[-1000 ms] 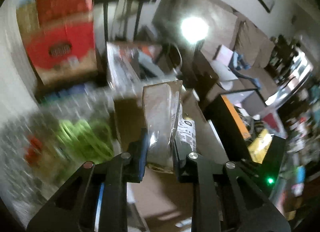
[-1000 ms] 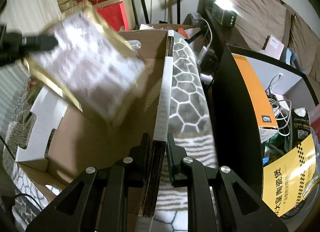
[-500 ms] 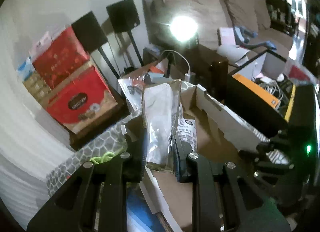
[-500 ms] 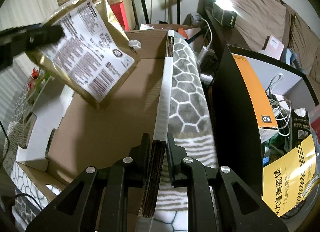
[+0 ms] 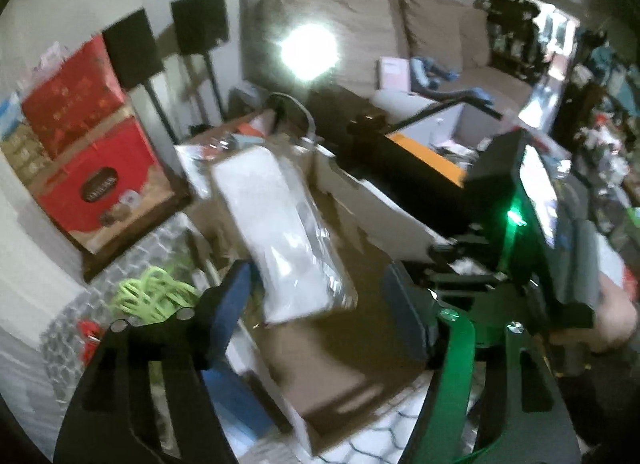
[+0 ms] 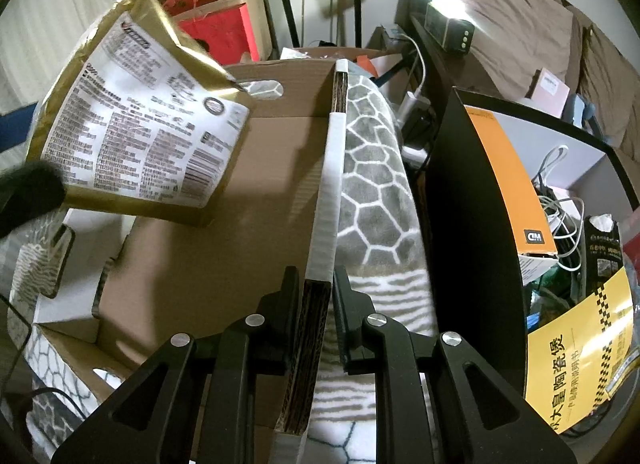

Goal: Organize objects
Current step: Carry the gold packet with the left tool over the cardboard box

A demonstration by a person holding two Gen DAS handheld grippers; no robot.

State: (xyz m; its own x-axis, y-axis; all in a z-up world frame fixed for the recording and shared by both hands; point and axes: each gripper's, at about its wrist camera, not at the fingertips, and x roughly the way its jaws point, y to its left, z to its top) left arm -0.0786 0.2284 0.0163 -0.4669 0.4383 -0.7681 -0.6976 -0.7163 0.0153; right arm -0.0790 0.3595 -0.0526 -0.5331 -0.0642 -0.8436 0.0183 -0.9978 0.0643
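- The left claw (image 5: 316, 296) is spreading its jaws; the pouch (image 5: 288, 240) sits between them but the pads no longer press it, with a clear gap on the right side.
- In the right wrist view the pouch (image 6: 136, 132) hangs in the air over the open box (image 6: 224, 240), label side showing, one corner tipped down toward the box floor.
- Its long axis runs away from the left claw, leaning up and to the left; the drop is straight down into the box, so the left hand is the one that matters here.
- The right claw (image 6: 318, 300) is pressed together on the box's right wall (image 6: 332, 184), pinching the cardboard edge and steadying it.
- The box floor below the pouch looks bare, with room on all sides; the far wall and the left flap are the nearest edges.
- Judgement: the pouch should land flat inside; the risk is its lower corner catching the left flap.
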